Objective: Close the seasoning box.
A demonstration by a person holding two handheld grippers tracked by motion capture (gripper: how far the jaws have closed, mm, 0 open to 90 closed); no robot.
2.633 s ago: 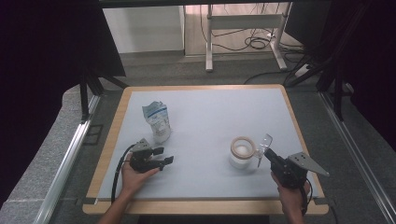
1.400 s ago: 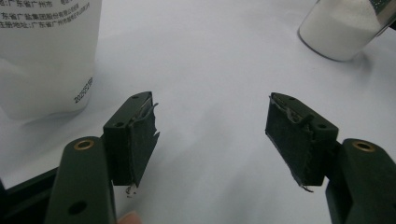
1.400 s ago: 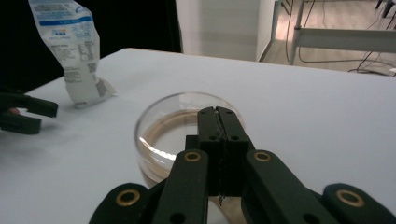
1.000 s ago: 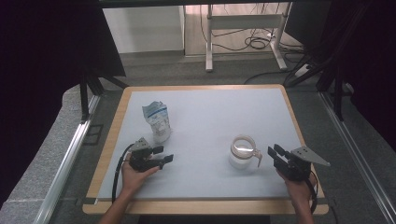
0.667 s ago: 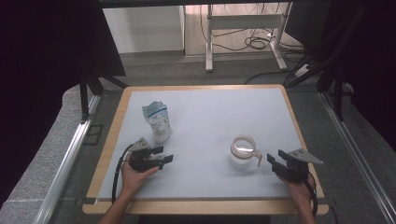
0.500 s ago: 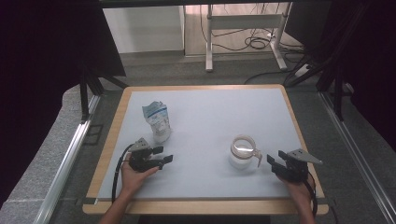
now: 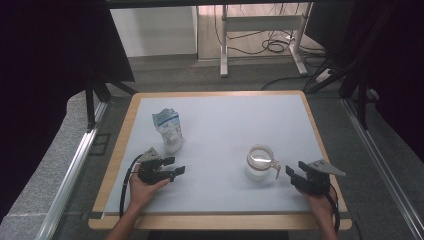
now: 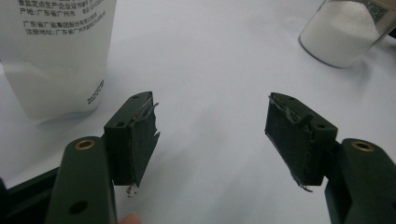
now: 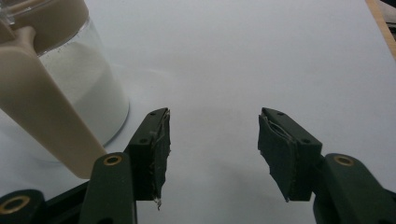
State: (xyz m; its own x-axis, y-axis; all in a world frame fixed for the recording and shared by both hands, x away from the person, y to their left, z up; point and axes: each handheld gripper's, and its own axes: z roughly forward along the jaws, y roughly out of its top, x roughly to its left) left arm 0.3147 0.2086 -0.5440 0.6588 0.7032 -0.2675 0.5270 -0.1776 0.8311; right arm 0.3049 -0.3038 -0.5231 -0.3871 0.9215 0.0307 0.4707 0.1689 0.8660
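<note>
A clear jar [image 7: 259, 164] with a beige rim holds white powder and stands at the front right of the table. In the right gripper view the jar [image 9: 84, 79] is at the upper left, with a beige strip [image 9: 51, 121] slanting down from its rim. My right gripper [image 7: 295, 168] is open just right of the jar, with nothing between its fingers [image 9: 215, 114]. A white pouch [image 7: 169, 129] with a blue top stands upright at the left. My left gripper [image 7: 176, 165] lies open in front of it, empty [image 8: 211, 99]. The left gripper view shows the pouch [image 8: 56, 51] and the jar [image 8: 345, 32].
The pale mat is bordered by the table's wooden rim [image 7: 215, 220]. Beyond the far edge stand a metal table frame [image 7: 260, 30] and floor cables [image 7: 275, 46]. Dark curtains hang at both sides. Open mat lies between the pouch and the jar.
My right gripper has let go of the thin piece it held up beside the jar and drawn back to the right, toward the front edge. The left gripper has not moved.
</note>
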